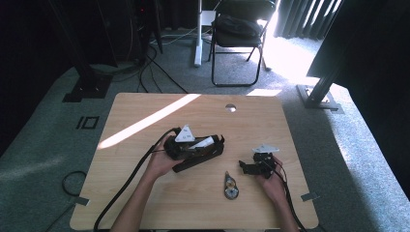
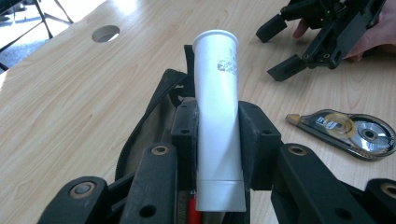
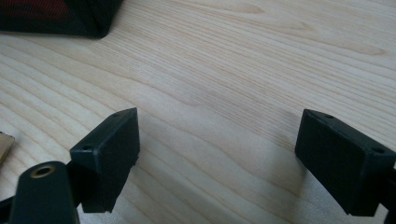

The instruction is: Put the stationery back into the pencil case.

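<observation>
Left gripper view has the left gripper (image 2: 218,140) clamped on a white tube (image 2: 217,116), pads pressing on both its sides, cap end pointing away. Right under the tube sits an open black pouch (image 2: 154,112) on the wooden table (image 2: 60,107). A correction tape dispenser (image 2: 348,131) lies to the right, with nothing touching it. In the high view the right gripper (image 1: 247,166) rests on the table's right side, well apart from the pouch. Its jaws are spread wide with just bare wood between them.
</observation>
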